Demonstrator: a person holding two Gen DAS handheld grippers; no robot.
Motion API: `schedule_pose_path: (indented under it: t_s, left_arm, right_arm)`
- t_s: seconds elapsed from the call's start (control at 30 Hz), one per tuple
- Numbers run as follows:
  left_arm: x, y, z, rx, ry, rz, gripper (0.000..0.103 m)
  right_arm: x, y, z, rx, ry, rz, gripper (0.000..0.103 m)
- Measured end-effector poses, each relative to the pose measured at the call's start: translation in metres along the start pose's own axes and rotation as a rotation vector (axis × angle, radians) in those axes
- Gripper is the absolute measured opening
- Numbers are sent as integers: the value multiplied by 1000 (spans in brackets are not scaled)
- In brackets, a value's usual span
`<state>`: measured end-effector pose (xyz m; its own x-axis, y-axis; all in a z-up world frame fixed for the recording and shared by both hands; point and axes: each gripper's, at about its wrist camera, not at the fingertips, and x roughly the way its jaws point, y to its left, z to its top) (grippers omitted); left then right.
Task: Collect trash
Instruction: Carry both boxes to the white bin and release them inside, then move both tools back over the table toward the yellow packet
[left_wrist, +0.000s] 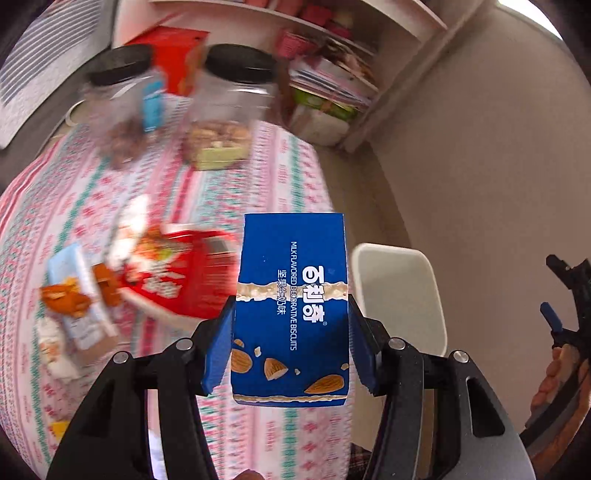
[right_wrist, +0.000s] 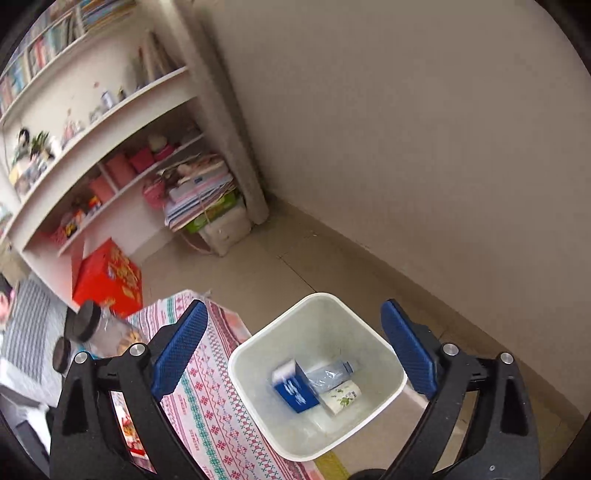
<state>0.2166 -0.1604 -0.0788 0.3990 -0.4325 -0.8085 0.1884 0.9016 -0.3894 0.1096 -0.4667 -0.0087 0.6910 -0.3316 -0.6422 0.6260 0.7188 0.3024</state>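
Blue cardboard almond-biscuit box (left_wrist: 290, 310): clamped upright in left gripper (left_wrist: 291, 343) for binning; right gripper (right_wrist: 295, 350) spread empty above white square plastic wastebasket (right_wrist: 369, 325).

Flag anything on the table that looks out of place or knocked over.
Snack packaging lies scattered flat on the tablecloth: a red packet and a light blue box at odd angles, looking like trash. The two black-lidded jars stand upright. Blur hides finer detail.
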Motion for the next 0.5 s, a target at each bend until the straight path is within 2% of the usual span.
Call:
schedule_pose_path:
  t_s: [0.2,0.37,0.4,0.43,0.5]
  left_arm:
    - [35,-93,9,145,40,-33,55]
    - [58,-144,15,211,46,-31,55]
    - [61,-150,15,215,49,-35,58]
    - [64,-156,17,215,58,-37,70]
    - [65,-159,21,190,64,-45,81]
  right_arm:
    - [-14,-26,9,74,-31,22,91]
    - [-18,-39,16,107,-34,44,91]
    - [-18,-40,17,109,-34,47,91]
    - [-17,-38,17,110,-33,49,91]
    - [-17,-38,19,115,-30,58,91]
